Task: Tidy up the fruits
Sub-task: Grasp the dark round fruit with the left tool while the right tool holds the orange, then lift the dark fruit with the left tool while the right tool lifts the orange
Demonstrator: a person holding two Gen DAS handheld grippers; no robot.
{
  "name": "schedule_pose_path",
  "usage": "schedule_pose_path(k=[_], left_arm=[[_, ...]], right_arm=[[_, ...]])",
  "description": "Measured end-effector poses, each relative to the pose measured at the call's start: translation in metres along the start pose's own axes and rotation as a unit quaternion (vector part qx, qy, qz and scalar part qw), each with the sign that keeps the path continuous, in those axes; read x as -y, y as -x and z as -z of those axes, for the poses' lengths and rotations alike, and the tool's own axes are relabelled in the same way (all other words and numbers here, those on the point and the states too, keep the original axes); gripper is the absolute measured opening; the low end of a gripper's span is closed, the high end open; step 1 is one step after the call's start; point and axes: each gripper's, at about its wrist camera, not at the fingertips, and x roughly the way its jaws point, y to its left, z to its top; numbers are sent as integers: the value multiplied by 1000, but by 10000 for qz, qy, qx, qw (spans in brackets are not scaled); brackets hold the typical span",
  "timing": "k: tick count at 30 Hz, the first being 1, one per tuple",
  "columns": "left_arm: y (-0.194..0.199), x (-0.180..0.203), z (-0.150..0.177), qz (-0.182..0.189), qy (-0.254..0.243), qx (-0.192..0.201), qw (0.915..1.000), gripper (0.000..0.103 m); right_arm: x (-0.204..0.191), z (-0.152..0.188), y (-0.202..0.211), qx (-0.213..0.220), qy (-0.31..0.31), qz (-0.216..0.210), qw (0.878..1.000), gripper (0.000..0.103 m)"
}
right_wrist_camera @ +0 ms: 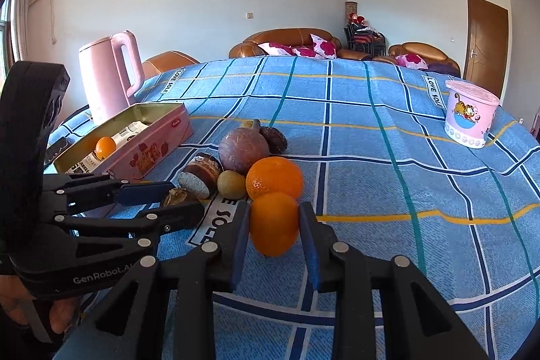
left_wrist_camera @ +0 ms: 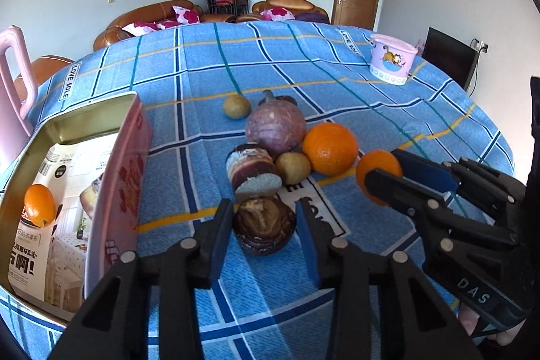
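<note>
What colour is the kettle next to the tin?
Pale pink all over, handle included. The kettle shows best in the right wrist view, standing behind the tin.

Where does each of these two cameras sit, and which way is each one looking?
Left wrist: rides the left gripper, looking along its fingers at a dark brown fruit between them; the right gripper shows too.
Right wrist: rides the right gripper, whose fingers clamp an orange; the left gripper and a hand show.
Shared: the fruit pile, pink tin, blue tablecloth.
</note>
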Motion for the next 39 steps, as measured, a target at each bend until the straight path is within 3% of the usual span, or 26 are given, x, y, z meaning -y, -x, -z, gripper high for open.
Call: schedule_pose_path(k=[10,39], left_arm=[[16,-2,3,-214,0,523,9984,39],[38,-3,8,-497,33,1215,9913,39]], right_arm=[[-4,2,9,314,140,-78,9994,31],[-8,8,27,902,325,-163,9953,31]])
